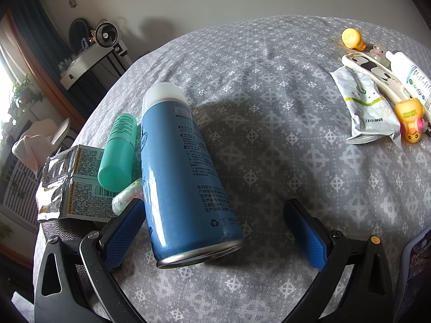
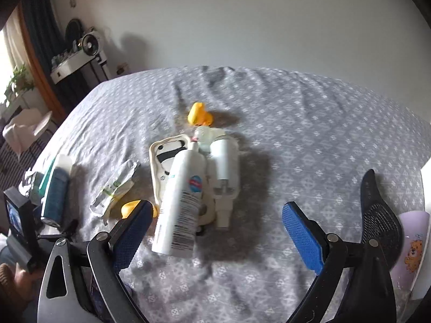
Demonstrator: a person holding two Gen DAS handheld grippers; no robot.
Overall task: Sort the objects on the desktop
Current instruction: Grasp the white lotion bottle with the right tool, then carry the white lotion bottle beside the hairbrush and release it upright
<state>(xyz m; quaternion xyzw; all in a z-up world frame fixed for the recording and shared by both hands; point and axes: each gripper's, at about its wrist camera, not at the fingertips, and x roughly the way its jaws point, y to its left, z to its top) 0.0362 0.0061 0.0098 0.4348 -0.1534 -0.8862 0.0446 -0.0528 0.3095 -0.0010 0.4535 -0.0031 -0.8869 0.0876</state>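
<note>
In the left wrist view a blue spray can [image 1: 180, 172] with a white cap lies on the grey patterned cloth [image 1: 269, 123]; its base sits between the fingers of my open left gripper [image 1: 215, 231], against the left pad. A green bottle [image 1: 118, 150] and a printed box [image 1: 80, 183] lie left of it. In the right wrist view my right gripper [image 2: 218, 231] is open above a white bottle [image 2: 183, 202] that lies on a cow-print tray [image 2: 159, 167] beside a white tube [image 2: 223, 161]. A yellow duck [image 2: 199, 114] stands behind; a foil packet [image 2: 115, 188] lies to the left.
A second yellow toy [image 1: 409, 118] lies by the foil packet [image 1: 369, 107]. A black mesh brush [image 2: 377, 210] and a lilac cup [image 2: 409, 250] are at the right in the right wrist view. The cloth's left edge drops off toward a shelf with a fan [image 1: 106, 36].
</note>
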